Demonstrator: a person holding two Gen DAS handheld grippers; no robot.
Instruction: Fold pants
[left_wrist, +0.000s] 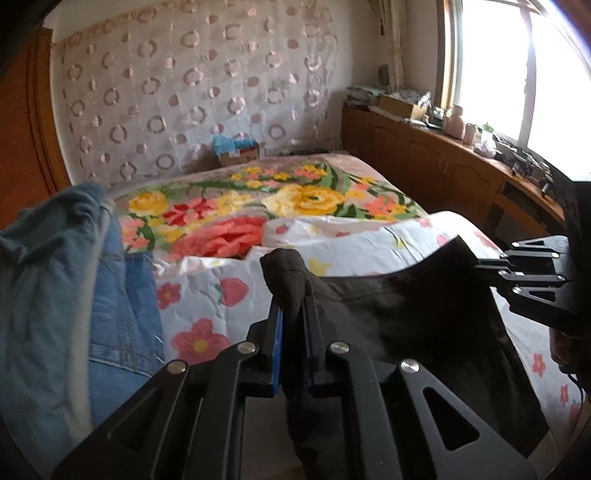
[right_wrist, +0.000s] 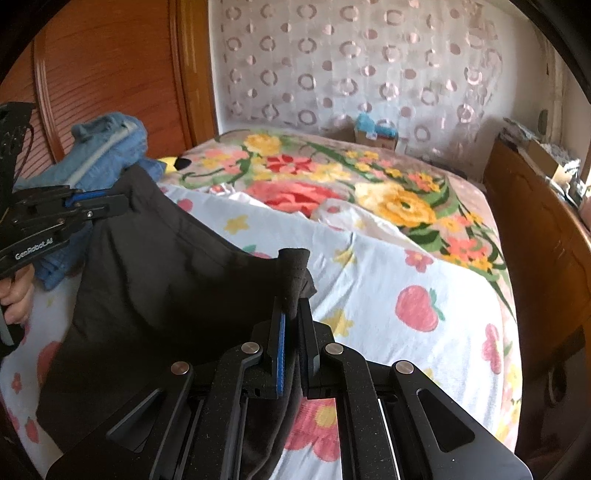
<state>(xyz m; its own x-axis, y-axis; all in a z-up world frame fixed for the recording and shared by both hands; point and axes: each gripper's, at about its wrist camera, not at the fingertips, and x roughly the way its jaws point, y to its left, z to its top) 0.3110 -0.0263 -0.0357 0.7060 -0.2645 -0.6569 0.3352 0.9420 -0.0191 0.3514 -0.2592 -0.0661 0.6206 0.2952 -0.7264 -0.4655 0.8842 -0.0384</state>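
Observation:
Dark brown pants (left_wrist: 399, 314) hang stretched between my two grippers above the bed; they also show in the right wrist view (right_wrist: 155, 280). My left gripper (left_wrist: 293, 310) is shut on one bunched corner of the pants. It shows from the side in the right wrist view (right_wrist: 122, 201), pinching the fabric's far edge. My right gripper (right_wrist: 291, 314) is shut on the other bunched corner, and shows at the right edge of the left wrist view (left_wrist: 480, 267). The fabric sags in a curve between the two grips.
A white sheet with strawberries and flowers (right_wrist: 388, 280) covers the near bed, with a floral blanket (left_wrist: 295, 199) behind. Blue jeans (left_wrist: 74, 295) are piled on the left. A wooden cabinet (left_wrist: 443, 166) under the window stands right. A wooden wardrobe (right_wrist: 110, 74) stands left.

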